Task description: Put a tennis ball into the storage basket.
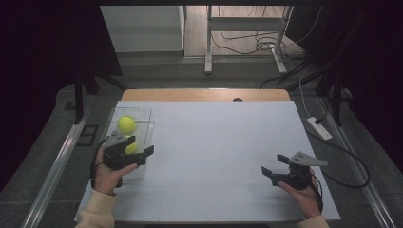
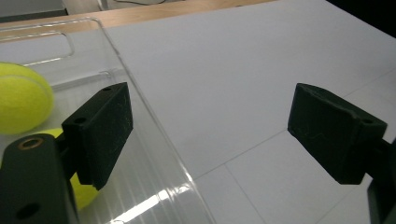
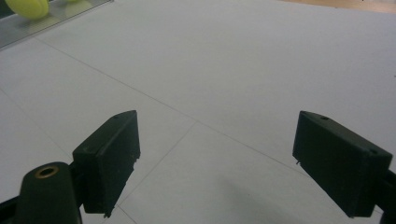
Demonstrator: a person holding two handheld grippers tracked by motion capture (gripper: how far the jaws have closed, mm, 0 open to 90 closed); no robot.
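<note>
A white sheet [image 1: 223, 142] covers the table, its wooden edge [image 1: 204, 94] showing along the far side. Beyond lies grey floor [image 1: 190, 71], then a paler wooden floor strip with tangled black cables [image 1: 247, 43] around the grey metal legs of a frame [image 1: 209, 42]. A white panel [image 1: 142, 28] stands at the back left. Dark curtains [image 1: 43, 52] hang on both sides. A white power strip [image 1: 319, 128] lies on the floor to the right.

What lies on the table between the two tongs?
Nothing: in the high view the white table is bare between the left tongs and the right tongs. The clear bin with its tennis balls sits at the left edge.
</note>
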